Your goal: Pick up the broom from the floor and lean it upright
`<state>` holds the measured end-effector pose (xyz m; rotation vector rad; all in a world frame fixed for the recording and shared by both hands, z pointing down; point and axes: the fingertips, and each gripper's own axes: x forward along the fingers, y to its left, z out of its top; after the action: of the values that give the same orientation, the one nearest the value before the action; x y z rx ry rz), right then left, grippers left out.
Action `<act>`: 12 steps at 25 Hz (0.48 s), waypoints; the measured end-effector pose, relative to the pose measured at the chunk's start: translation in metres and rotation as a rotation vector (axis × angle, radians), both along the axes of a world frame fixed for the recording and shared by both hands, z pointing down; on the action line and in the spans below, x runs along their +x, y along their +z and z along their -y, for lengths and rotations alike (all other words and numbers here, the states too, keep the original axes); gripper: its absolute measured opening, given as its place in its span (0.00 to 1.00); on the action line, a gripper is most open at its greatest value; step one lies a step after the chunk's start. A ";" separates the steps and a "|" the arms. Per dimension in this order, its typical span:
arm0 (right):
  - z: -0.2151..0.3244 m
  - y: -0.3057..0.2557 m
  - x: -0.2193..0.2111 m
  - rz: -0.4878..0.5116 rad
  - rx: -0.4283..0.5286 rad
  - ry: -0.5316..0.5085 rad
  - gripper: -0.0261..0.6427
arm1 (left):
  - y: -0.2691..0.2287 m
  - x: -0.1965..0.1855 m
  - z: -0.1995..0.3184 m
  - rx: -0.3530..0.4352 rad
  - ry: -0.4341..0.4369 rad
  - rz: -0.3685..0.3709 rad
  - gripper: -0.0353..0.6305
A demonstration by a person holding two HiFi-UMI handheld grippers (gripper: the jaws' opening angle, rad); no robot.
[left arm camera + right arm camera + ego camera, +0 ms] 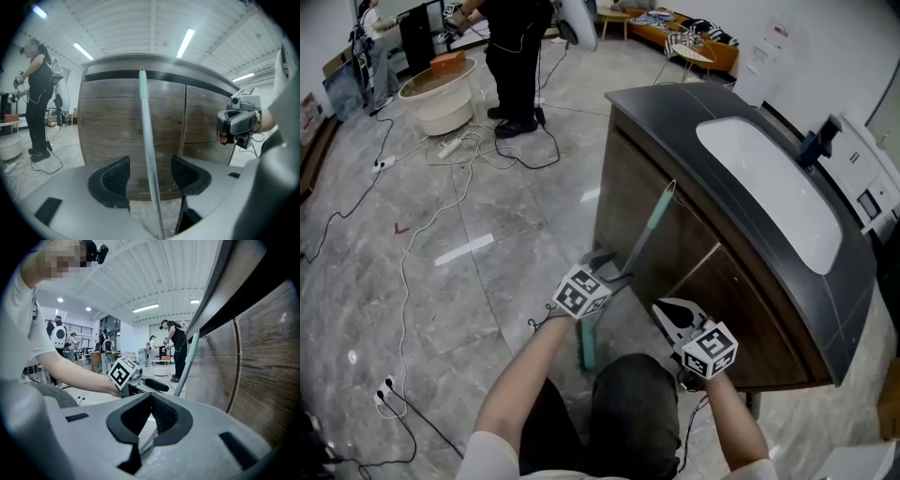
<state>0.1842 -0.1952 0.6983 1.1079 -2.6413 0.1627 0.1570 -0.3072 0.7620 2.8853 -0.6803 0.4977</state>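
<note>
**A:** What is shown in the head view?

**B:** The broom [642, 234] is seen propped upright. Its pale green handle is leaned against the wooden front of the bench [675, 112], with the top end just under the dark rim and the lower end down at the floor [441, 234]. The left tool [611, 266] is placed around the lower handle. The right tool [666, 309] is held just beside it.

**A:** And in the left gripper view?

**B:** The left tool [149, 164] is seen wide open. The broom [144, 117] runs up between the jaws, and neither pad is pressed on it. The bench [108, 122] fills the background, and the right tool [236, 124] is seen at the right.

**A:** And in the right gripper view?

**B:** The right tool [151, 401] is seen with its jaws together at the tips, and nothing is held. Beyond it, the broom [187, 362] is slanted against the bench [262, 362], with the left tool [157, 385] at the handle.
</note>
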 end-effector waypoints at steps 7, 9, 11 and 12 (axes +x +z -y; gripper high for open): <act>0.001 -0.012 -0.023 -0.022 0.023 0.009 0.04 | -0.024 -0.042 -0.022 0.052 -0.013 -0.017 0.41; 0.002 -0.011 -0.028 -0.019 0.023 0.009 0.04 | -0.028 -0.055 -0.028 0.056 -0.017 -0.033 0.36; 0.001 -0.008 -0.032 -0.019 0.014 0.006 0.04 | -0.030 -0.066 -0.035 0.062 -0.026 -0.042 0.33; 0.000 -0.006 -0.033 -0.018 0.008 0.004 0.04 | -0.029 -0.072 -0.039 0.069 -0.032 -0.043 0.31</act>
<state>0.1511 -0.1953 0.6928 1.1122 -2.6260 0.1420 0.0854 -0.2684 0.7328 2.9342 -0.7504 0.4146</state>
